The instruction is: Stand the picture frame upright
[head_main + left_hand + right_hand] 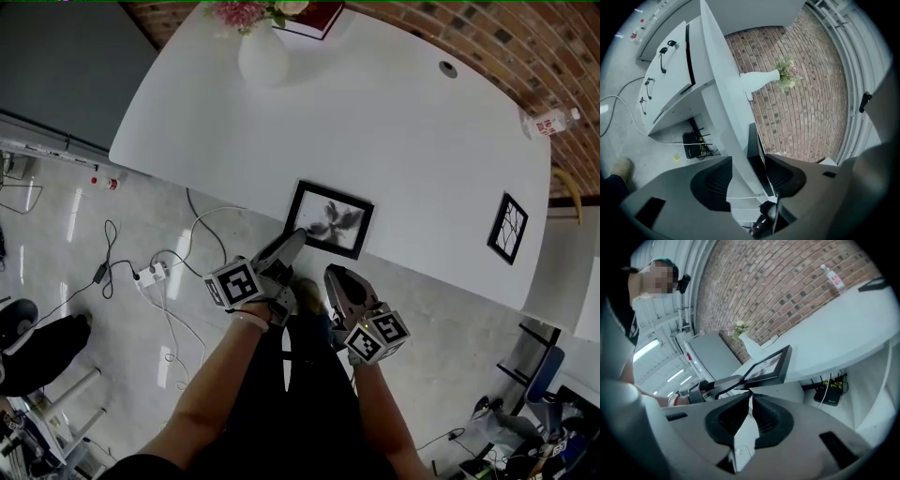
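**Reaching for the flat frame – grip not yet made**

The picture frame lies face up on the white tabletop, just below the middle of the head view and right at the tabletop's near edge. A second, smaller frame lies well apart at the right edge.

The left gripper is at the frame's lower left corner. In its own view the jaws are spread wide, with the frame's dark edge and the lip of the tabletop both standing between them. One pad is just beside the frame, but no squeeze shows, so I judge this the approach step – nothing is held.

The right gripper hangs below the tabletop edge, lower centre of the head view, near the frame but apart from it. Its jaws are drawn together with nothing between them.

The next move likely calls for the left jaws to take the frame alone, not the tabletop under it, so the corner must be lifted or slid clear first. The frame can then be tipped up on its bottom edge, with the right gripper free to swing out whatever stand is at the back, which no view shows.
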Action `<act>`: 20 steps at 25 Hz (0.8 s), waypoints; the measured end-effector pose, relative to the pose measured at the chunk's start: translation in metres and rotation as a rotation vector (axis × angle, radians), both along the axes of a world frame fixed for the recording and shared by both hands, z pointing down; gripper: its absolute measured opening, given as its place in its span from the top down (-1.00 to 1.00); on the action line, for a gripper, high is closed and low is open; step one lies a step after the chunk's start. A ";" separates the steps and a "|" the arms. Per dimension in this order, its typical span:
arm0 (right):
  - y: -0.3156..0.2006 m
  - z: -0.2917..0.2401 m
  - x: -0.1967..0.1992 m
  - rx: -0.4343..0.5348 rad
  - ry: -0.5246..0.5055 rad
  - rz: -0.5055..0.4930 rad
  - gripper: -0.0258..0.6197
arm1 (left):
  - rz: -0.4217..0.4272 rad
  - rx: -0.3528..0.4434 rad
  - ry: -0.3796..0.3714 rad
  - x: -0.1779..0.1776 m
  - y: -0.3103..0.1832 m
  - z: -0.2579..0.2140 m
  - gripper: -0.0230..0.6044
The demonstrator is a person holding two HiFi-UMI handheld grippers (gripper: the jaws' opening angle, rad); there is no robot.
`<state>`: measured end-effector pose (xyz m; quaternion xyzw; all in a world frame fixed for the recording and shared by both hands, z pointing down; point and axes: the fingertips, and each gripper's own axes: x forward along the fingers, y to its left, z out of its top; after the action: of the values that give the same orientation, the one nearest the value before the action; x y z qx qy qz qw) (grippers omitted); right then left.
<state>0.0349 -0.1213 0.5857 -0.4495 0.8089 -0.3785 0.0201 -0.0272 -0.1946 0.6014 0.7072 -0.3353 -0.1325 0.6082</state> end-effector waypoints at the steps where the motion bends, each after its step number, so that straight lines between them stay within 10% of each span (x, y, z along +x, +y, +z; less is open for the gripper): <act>1: 0.000 0.002 0.000 -0.015 -0.042 0.011 0.82 | -0.005 -0.006 0.008 0.000 0.003 0.000 0.21; 20: -0.023 -0.001 0.018 -0.151 -0.648 0.337 0.54 | -0.098 -0.090 0.215 0.006 0.035 -0.016 0.68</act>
<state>0.0529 -0.1438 0.5851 -0.4334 0.6448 -0.5513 0.3040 -0.0215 -0.1597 0.5855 0.6437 -0.3080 -0.2222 0.6644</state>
